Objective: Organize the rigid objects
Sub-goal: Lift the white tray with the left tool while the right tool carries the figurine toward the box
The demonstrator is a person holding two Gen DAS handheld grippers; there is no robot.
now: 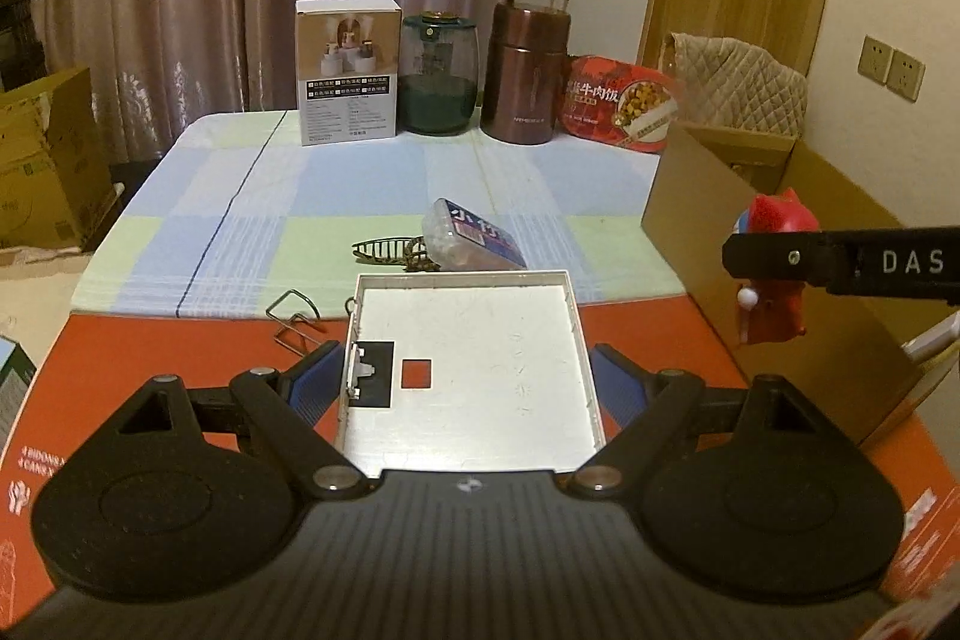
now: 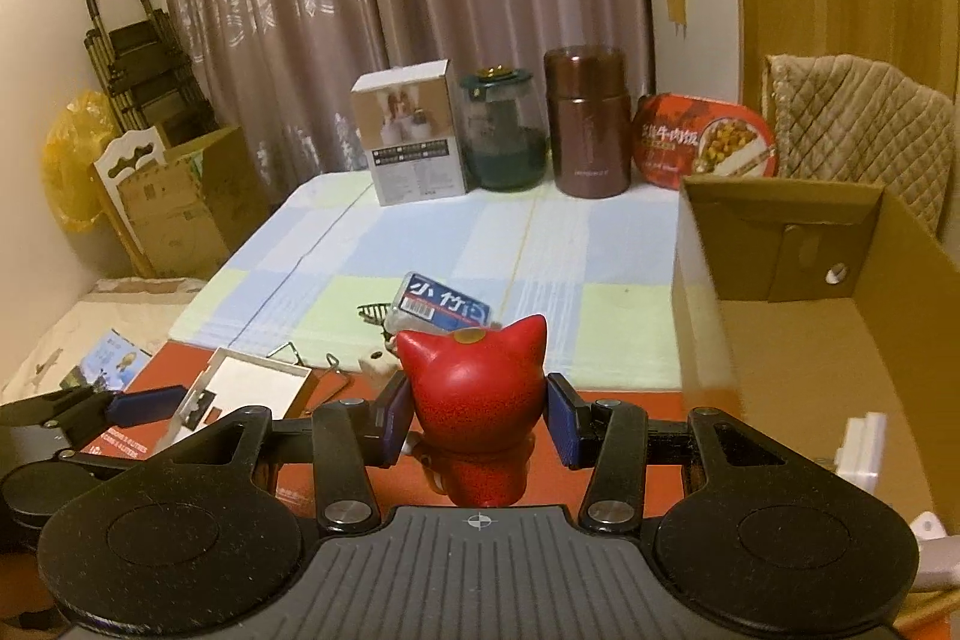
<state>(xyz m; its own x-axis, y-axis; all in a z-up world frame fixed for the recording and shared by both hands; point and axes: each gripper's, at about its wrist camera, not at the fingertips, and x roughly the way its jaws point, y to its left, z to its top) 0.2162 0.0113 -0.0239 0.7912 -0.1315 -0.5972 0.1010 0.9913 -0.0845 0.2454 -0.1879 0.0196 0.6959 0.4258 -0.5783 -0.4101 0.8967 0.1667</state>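
Claw (image 2: 477, 409) grips red figurine (image 2: 474, 400) beside cardboard box (image 2: 810, 340), toothpick case (image 2: 441, 313) ahead.

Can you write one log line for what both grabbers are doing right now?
left hand-held gripper: shut on white square tray | right hand-held gripper: shut on red cat figurine | cardboard box: open

Bed (image 1: 336, 184) under checked blue-green sheet (image 1: 240, 220). At 12 o'clock edge, upright in row: white carton (image 1: 348, 70), green glass jar (image 1: 438, 76), brown flask (image 1: 528, 76), red meal tub (image 1: 621, 103) tilted. Centre: plastic case (image 1: 474, 235) resting on wire rack (image 1: 384, 250). At 6 o'clock: flat orange box (image 1: 180, 358) bearing wire clip (image 1: 297, 319). At 3 o'clock: open cardboard box (image 1: 780, 280).
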